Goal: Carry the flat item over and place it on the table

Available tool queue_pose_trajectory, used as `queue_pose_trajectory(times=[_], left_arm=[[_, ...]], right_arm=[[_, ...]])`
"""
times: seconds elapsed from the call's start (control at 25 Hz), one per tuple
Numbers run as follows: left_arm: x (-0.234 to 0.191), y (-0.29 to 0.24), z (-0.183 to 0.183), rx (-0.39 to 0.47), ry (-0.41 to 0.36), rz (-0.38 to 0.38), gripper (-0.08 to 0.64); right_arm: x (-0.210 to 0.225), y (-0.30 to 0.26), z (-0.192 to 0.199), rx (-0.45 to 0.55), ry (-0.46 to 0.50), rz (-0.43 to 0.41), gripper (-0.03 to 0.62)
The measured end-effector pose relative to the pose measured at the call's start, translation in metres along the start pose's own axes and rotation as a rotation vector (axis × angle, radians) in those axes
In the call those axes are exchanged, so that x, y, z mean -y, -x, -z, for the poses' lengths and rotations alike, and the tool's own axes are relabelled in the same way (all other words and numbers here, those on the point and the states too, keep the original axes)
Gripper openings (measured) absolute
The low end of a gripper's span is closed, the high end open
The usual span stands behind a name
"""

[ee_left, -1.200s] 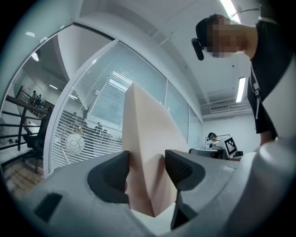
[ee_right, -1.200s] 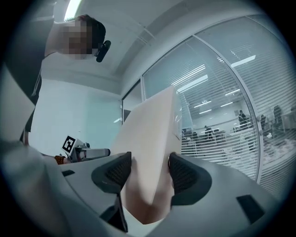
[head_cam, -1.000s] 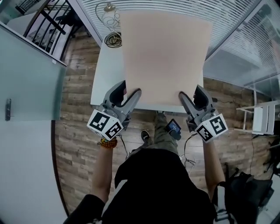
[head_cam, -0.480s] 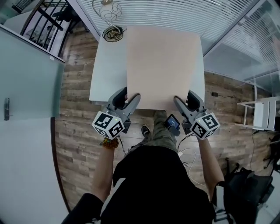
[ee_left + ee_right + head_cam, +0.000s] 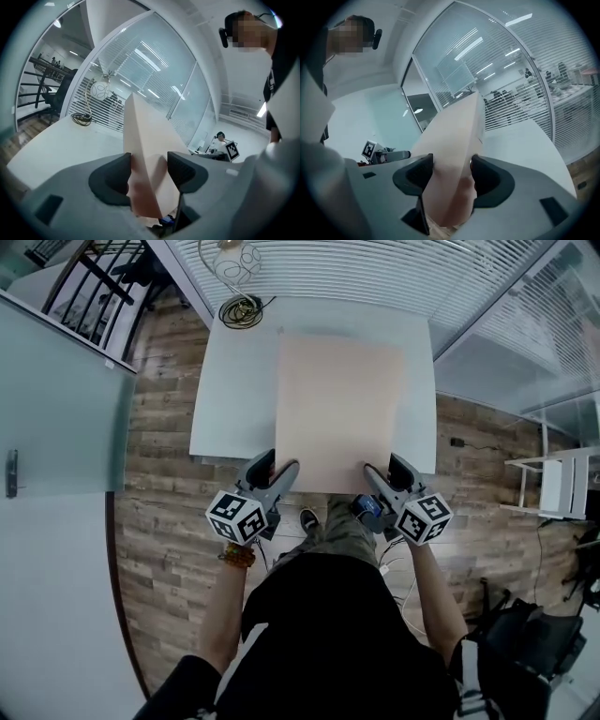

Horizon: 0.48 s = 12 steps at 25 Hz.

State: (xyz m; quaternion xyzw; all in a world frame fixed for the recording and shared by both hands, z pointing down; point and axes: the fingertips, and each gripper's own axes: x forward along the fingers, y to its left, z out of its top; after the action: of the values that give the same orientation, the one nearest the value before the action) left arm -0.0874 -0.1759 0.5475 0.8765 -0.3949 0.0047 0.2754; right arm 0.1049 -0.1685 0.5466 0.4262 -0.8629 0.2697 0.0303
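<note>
A large pale beige flat board [image 5: 337, 409] lies over the middle of the white table [image 5: 230, 390], its near edge overhanging the table's front. My left gripper [image 5: 281, 471] is shut on the board's near left corner, and my right gripper [image 5: 373, 474] is shut on its near right corner. In the left gripper view the board [image 5: 140, 140] runs away between the dark jaws of that gripper [image 5: 149, 176]. In the right gripper view the board [image 5: 454, 131] is pinched the same way by that gripper [image 5: 452, 176]. How much of the board rests on the table I cannot tell.
A coiled cable and a wire-stemmed lamp [image 5: 239, 306] sit at the table's far left corner. Glass walls with blinds [image 5: 394, 273] stand behind the table. A white shelf unit [image 5: 558, 493] is at the right and a glass partition [image 5: 56, 381] at the left, on wood flooring.
The board has come down and away from my head onto the table area, looking smaller now. Both grippers moved inward and lower with it, still clamped on its near corners.
</note>
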Motion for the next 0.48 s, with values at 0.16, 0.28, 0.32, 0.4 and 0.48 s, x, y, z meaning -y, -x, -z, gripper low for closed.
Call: queue_pose_trajectory(times=[0.16, 0.28, 0.32, 0.4, 0.48], left_arm=[[-0.001, -0.004, 0.003, -0.006, 0.006, -0.002, 0.244], [-0.002, -0.01, -0.003, -0.003, 0.001, 0.006, 0.244], [-0.003, -0.012, -0.004, -0.003, -0.001, 0.008, 0.244], [-0.004, -0.015, -0.006, -0.002, -0.003, 0.013, 0.244], [-0.005, -0.02, -0.01, 0.002, -0.006, 0.017, 0.244]], right_arm=[[0.005, 0.0, 0.0, -0.001, -0.001, 0.009, 0.242], [0.008, -0.003, -0.007, 0.008, 0.011, 0.011, 0.242], [0.008, -0.004, -0.009, 0.01, 0.014, 0.011, 0.242], [0.01, -0.006, -0.013, 0.013, 0.021, 0.013, 0.242], [0.013, -0.008, -0.018, 0.022, 0.023, 0.016, 0.242]])
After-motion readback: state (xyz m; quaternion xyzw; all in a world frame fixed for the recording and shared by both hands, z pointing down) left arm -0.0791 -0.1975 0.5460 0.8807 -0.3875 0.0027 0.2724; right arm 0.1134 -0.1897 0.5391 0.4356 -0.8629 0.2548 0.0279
